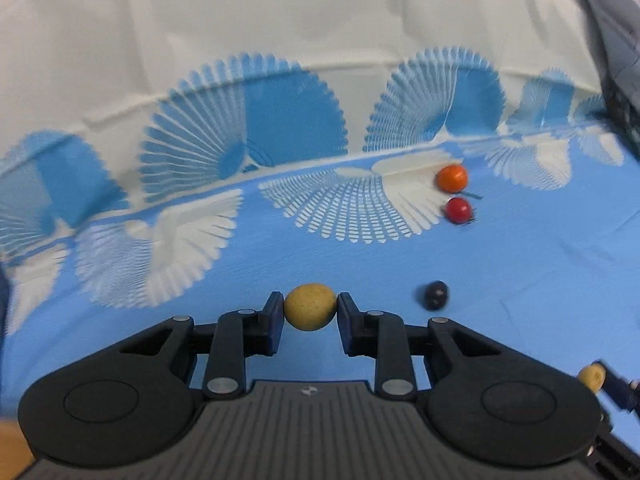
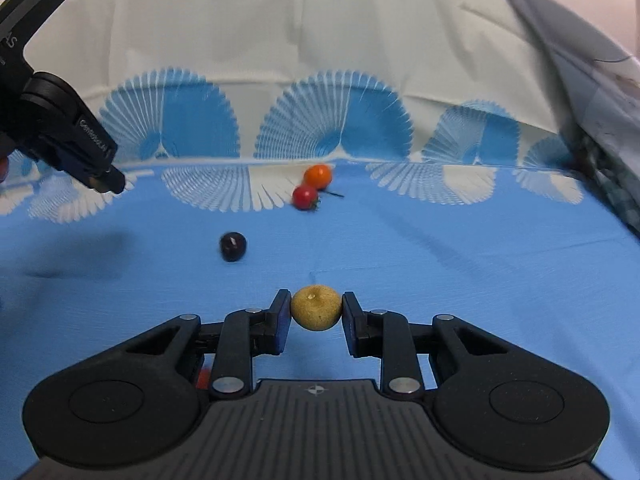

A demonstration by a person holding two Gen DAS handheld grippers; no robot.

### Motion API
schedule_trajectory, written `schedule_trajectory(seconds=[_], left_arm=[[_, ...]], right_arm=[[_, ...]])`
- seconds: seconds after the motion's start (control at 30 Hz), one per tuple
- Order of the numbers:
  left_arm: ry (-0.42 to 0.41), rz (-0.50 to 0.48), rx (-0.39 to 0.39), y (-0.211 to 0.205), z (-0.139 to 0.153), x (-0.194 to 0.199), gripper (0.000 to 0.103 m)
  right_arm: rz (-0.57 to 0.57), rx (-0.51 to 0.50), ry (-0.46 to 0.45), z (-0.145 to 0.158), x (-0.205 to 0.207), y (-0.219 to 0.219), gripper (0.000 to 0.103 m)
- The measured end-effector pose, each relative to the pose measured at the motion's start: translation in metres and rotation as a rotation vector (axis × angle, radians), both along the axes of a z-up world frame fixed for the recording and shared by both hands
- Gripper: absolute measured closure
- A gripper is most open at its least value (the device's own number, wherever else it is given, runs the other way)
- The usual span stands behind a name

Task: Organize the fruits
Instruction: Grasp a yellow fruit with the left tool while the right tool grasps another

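My left gripper (image 1: 310,307) is shut on a small yellow round fruit (image 1: 310,306), held above the blue cloth (image 1: 360,272). My right gripper (image 2: 316,307) is shut on a second yellow round fruit (image 2: 316,307) with a stem dimple; that fruit also shows at the lower right of the left wrist view (image 1: 592,377). On the cloth lie an orange fruit (image 1: 452,178) (image 2: 318,176), a red fruit (image 1: 458,209) (image 2: 305,197) just in front of it, and a dark purple fruit (image 1: 434,295) (image 2: 233,246) nearer. The left gripper (image 2: 100,176) shows raised at the left of the right wrist view.
The blue tablecloth with white fan patterns (image 2: 440,240) rises into a white backdrop (image 2: 320,40) behind. A grey cloth (image 2: 600,80) hangs at the right edge. A small red thing (image 2: 203,378) shows under my right gripper's left finger.
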State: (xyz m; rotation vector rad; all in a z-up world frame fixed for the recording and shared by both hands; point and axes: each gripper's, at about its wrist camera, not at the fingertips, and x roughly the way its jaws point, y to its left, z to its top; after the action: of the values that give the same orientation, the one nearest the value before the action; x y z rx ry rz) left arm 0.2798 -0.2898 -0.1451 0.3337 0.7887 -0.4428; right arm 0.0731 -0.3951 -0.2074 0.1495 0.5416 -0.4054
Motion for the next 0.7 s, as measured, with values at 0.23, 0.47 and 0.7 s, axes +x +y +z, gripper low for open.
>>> schedule_trajectory(seconds=[0.23, 0.47, 0.7], left_arm=[[0.009, 0.004, 0.005, 0.051, 0.057, -0.084, 0.071], [0.002, 0.017, 0.01, 0.117, 0.094, -0.163, 0.071], [0.006, 0.054, 0.006, 0.191, 0.115, -0.229, 0.071]], right_arm=[[-0.016, 0.071, -0.062, 0.054, -0.078, 0.055, 0.075], [0.089, 0.074, -0.105, 0.107, -0.145, 0.126, 0.075], [0.19, 0.052, -0.114, 0.132, -0.189, 0.188, 0.075]])
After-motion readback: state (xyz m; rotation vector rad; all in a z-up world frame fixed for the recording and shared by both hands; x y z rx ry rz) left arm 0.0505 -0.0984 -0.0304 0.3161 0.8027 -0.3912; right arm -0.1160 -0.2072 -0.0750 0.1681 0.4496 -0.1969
